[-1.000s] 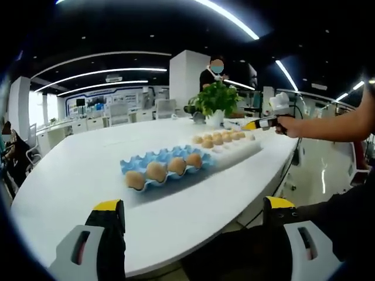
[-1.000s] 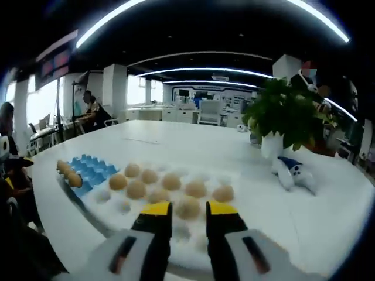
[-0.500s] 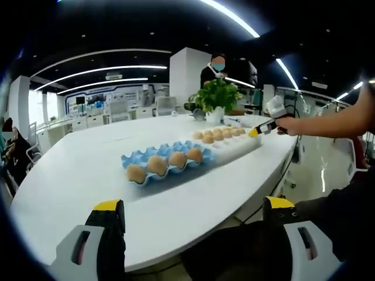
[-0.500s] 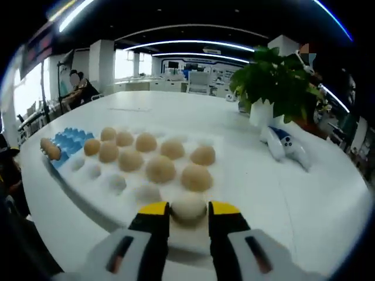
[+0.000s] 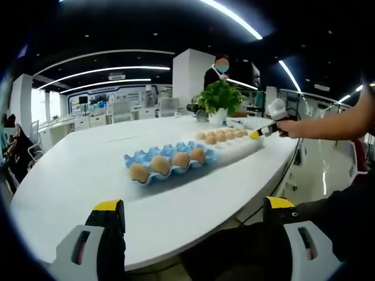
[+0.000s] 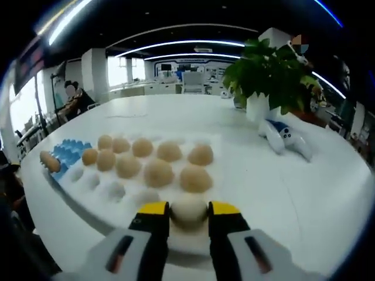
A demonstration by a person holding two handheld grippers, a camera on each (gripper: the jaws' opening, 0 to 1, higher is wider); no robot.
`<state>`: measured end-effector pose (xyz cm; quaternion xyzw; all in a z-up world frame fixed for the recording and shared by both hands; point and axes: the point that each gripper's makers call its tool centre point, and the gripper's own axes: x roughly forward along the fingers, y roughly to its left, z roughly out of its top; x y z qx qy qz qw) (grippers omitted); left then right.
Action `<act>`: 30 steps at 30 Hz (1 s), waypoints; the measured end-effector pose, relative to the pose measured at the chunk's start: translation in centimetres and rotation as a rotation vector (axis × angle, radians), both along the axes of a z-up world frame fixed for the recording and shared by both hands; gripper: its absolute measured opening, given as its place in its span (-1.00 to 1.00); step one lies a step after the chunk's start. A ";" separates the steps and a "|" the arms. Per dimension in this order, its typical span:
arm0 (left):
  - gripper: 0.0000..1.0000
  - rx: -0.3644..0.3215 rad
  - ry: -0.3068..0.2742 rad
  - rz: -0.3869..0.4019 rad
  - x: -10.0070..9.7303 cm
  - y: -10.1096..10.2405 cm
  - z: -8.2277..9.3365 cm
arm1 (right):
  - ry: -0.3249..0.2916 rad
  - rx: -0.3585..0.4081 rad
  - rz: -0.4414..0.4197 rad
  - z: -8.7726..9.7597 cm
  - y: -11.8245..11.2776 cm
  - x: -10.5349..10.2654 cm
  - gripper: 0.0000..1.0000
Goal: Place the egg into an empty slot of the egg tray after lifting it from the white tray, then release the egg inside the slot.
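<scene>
A blue egg tray [image 5: 170, 164] holding several brown eggs lies mid-table, with a white tray [image 5: 234, 143] of brown eggs just beyond it. My left gripper [image 5: 193, 209] hangs open and wide off the table's near edge, holding nothing. A hand holds my right gripper [image 5: 258, 134] at the white tray's far end. In the right gripper view, my right gripper [image 6: 188, 209] is low over the white tray [image 6: 234, 175]. Its jaws stand either side of a pale egg [image 6: 188, 206], close against it. Several brown eggs [image 6: 158, 172] lie beyond, and the blue egg tray [image 6: 67, 153] is far left.
A potted plant [image 6: 266, 70] and a white-and-blue object [image 6: 284, 137] stand right of the white tray. A person [image 5: 214, 70] stands behind the plant [image 5: 220, 96]; another sits far off [image 6: 73, 96]. The table's rounded edge [image 5: 176, 246] runs just ahead of my left jaws.
My right gripper came forward and down onto the white tray, so the pale egg now sits between its jaws; the jaw gap looks unchanged. The left view has barely shifted.
</scene>
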<state>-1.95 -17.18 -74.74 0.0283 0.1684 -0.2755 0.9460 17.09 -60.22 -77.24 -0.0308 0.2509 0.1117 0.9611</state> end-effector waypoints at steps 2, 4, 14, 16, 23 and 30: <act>0.99 0.006 -0.003 -0.006 0.0 -0.1 0.2 | -0.063 0.041 -0.018 1.4 -0.4 0.6 -0.49; 0.99 0.007 -0.006 -0.008 0.0 -0.1 0.3 | -0.098 0.065 -0.024 2.2 -0.3 0.6 -0.49; 0.99 -0.012 -0.012 0.007 -0.2 0.1 0.4 | -0.198 0.101 -0.020 5.5 0.0 0.0 -0.49; 0.99 -0.010 -0.011 0.007 -0.3 0.1 0.3 | -0.207 0.105 -0.020 5.7 0.1 0.1 -0.49; 0.98 -0.017 -0.017 0.023 -0.2 0.5 0.4 | -0.234 0.150 0.048 5.9 2.7 0.1 -0.49; 0.99 -0.012 -0.027 0.032 -0.2 1.0 0.6 | -0.239 0.206 0.164 5.9 8.3 0.5 -0.48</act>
